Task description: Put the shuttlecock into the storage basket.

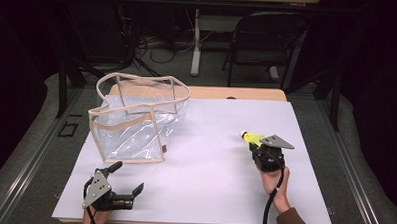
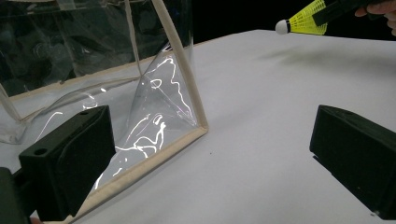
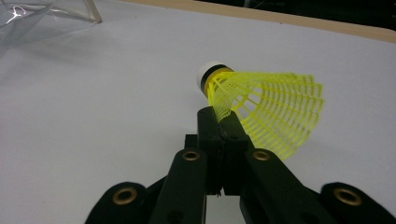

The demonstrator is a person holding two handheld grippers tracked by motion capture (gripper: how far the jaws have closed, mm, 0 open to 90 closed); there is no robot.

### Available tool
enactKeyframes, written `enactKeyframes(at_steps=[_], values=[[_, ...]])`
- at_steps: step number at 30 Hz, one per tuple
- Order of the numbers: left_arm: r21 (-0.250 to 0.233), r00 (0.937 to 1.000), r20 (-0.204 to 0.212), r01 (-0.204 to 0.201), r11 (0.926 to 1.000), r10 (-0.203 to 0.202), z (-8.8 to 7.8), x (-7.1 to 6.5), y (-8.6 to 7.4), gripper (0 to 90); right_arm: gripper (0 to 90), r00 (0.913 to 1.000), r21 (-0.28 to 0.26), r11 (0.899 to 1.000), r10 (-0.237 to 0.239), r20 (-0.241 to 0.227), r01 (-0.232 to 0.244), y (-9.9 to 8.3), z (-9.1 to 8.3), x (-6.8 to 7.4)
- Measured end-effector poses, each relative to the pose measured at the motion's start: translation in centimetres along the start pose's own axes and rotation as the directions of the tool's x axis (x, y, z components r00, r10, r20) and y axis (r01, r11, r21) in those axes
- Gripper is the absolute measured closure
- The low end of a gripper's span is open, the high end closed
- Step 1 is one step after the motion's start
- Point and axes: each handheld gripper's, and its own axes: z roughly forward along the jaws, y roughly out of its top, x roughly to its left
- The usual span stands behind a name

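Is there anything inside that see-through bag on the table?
The clear bag looks empty: through its walls show just the white table and glare. The yellow shuttlecock is outside it, pinched in the right tool.

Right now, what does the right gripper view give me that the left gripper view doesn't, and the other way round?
Right gripper view alone: its own jaws pinched shut on the edge of the yellow shuttlecock skirt, the white cork tip pointing away.

Left gripper view alone: the left gripper with jaws wide apart and nothing between them, and the near corner of the clear bag with its beige trim, close to the left jaw.

Both: the white table surface, the shuttlecock, and part of the bag.
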Motion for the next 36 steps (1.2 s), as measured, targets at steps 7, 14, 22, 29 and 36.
enactKeyframes(at_steps=[7, 14, 22, 29, 36], values=[[0.0, 1.0, -0.001, -0.001, 1.0, 0.001, 0.0, 0.0, 0.0, 0.0, 90.0, 0.9999, -0.021, 1.0, -0.003, -0.01, 0.003, 0.9, -1.0, -0.2], [0.001, 1.0, -0.002, -0.002, 1.0, 0.002, 0.0, 0.0, 0.0, 0.1, 90.0, 0.9997, -0.02, 1.0, -0.015, -0.021, 0.014, 1.3, -1.3, -0.1], [0.001, 1.0, -0.005, -0.003, 1.0, 0.003, 0.0, 0.0, 0.0, 0.0, 90.0, 0.9992, -0.014, 0.999, -0.03, -0.026, 0.03, 1.5, -1.6, -0.1], [0.003, 1.0, -0.005, -0.001, 1.0, 0.001, 0.1, 0.0, 0.0, 0.0, 90.0, 0.9989, -0.019, 0.999, -0.036, -0.029, 0.036, 2.1, -2.0, -0.3], [0.003, 1.0, -0.006, -0.002, 1.0, 0.002, 0.0, 0.0, 0.0, 0.1, 90.0, 0.9984, -0.02, 0.999, -0.045, -0.036, 0.044, 2.8, -2.3, -0.3]])
